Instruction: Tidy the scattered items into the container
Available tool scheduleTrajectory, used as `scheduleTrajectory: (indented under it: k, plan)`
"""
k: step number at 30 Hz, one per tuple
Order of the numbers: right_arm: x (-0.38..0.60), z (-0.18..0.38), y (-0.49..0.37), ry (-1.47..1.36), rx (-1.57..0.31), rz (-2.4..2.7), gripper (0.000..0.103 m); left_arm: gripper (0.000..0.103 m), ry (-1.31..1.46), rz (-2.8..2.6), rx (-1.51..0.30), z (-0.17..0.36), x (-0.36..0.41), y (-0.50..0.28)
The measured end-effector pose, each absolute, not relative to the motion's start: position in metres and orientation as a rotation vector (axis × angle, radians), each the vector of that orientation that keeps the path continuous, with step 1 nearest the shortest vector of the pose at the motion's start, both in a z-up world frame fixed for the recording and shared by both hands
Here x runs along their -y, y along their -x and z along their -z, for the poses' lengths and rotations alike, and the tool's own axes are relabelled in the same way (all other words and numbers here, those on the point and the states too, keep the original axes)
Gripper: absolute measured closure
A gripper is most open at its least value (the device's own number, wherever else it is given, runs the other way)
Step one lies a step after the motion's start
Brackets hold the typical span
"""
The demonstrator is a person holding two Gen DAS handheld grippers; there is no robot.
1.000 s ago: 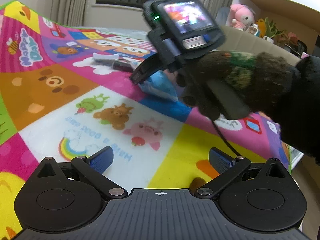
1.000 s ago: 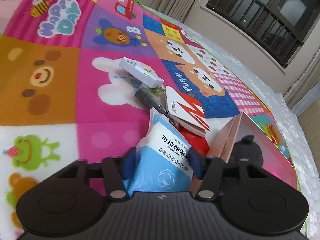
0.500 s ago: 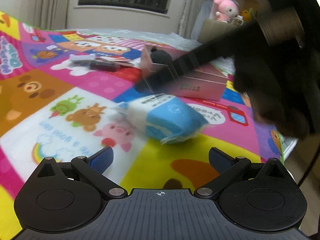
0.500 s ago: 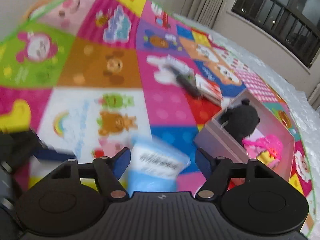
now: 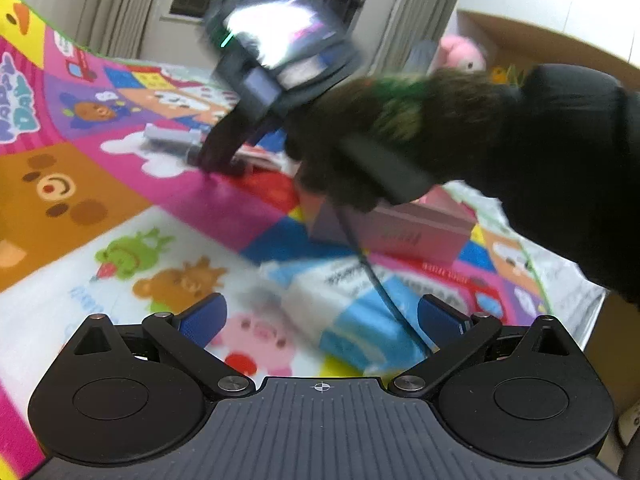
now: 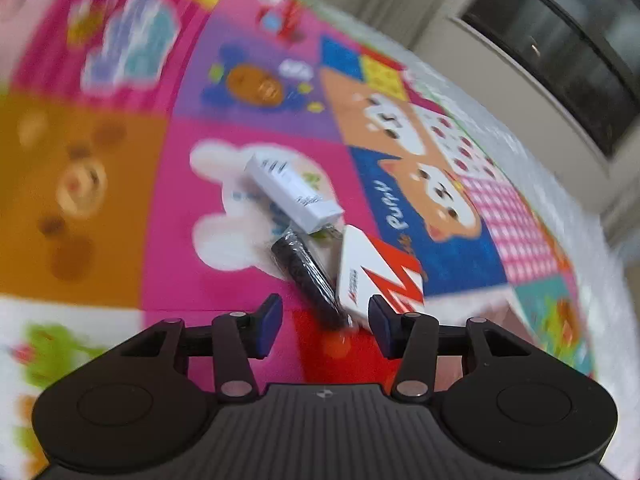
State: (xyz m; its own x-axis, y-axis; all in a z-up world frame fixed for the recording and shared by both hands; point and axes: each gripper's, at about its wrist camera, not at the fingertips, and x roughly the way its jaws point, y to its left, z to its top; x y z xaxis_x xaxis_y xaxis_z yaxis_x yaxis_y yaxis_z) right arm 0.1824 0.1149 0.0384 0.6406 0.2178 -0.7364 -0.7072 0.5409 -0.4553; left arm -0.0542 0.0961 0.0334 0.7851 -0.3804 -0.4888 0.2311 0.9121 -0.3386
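Observation:
My left gripper is open low over the play mat, and a blue-and-white wipes packet lies on the mat between its fingers, untouched by the pads. Behind it stands the pink box, the container. A gloved hand holds my right gripper down over the pile of items farther back. Its jaws are closing; the end of a black wrapped stick and a corner of a white box with a red zigzag lie between them, and the pads press on neither. A small white carton lies just beyond.
The right gripper's cable hangs across the wipes packet. The mat's edge drops off on the right. A pink plush toy and a cardboard box stand behind, with a dark window beyond the mat.
The right gripper carried the wipes packet toward the left gripper, let it go on the mat, then swung back over the pile with narrower jaws. The left gripper stayed open.

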Motion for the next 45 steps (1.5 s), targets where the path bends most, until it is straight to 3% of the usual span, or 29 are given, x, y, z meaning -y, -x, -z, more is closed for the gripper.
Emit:
scheduleTrajectory:
  k: [4, 8, 13, 17, 25, 28, 30, 31, 32, 34, 37, 40, 43, 45]
  plan:
    - [-0.137, -0.014, -0.198, 0.981, -0.688, -0.589, 0.056, 0.0, 0.301, 0.369, -0.562, -0.028, -0.104, 0.053]
    - [-0.142, -0.017, -0.199, 0.971, -0.696, -0.606, 0.071, 0.0, 0.329, 0.371, -0.557, -0.025, -0.112, 0.055]
    - [-0.128, -0.027, -0.162, 0.961, -0.655, -0.604, 0.078, 0.0, 0.31, 0.361, -0.55, -0.027, -0.111, 0.063]
    - [-0.1, -0.051, -0.117, 0.892, -0.689, -0.641, 0.093, 0.0, 0.3, 0.364, -0.564, -0.028, -0.105, 0.075]
    - [-0.045, -0.074, -0.037, 0.747, -0.754, -0.807, 0.095, 0.0, 0.252, 0.393, -0.592, -0.033, -0.085, 0.106]
    - [-0.031, -0.084, -0.029, 0.715, -0.718, -0.794, 0.089, 0.0, 0.237, 0.395, -0.59, -0.039, -0.082, 0.112]
    - [-0.022, -0.089, -0.034, 0.687, -0.718, -0.774, 0.068, 0.0, 0.23, 0.394, -0.596, -0.042, -0.081, 0.115]
    - [-0.017, -0.09, -0.038, 0.666, -0.724, -0.77, 0.043, 0.0, 0.224, 0.392, -0.604, -0.043, -0.081, 0.116]
    - [-0.01, -0.088, -0.041, 0.636, -0.736, -0.767, 0.033, 0.0, 0.219, 0.391, -0.612, -0.043, -0.081, 0.117]
    - [0.003, -0.079, -0.049, 0.57, -0.781, -0.761, 0.032, 0.0, 0.209, 0.39, -0.632, -0.042, -0.08, 0.118]
    - [0.027, -0.063, -0.053, 0.412, -0.854, -0.758, 0.011, 0.0, 0.18, 0.401, -0.662, -0.04, -0.075, 0.121]
    - [0.05, -0.049, -0.052, 0.301, -0.896, -0.773, 0.013, 0.0, 0.134, 0.439, -0.686, -0.042, -0.064, 0.128]
    - [0.07, -0.04, -0.048, 0.263, -0.906, -0.766, 0.038, 0.0, 0.091, 0.481, -0.707, -0.044, -0.052, 0.131]
    - [0.087, -0.035, -0.049, 0.252, -0.895, -0.707, 0.045, 0.0, 0.067, 0.507, -0.71, -0.047, -0.044, 0.132]
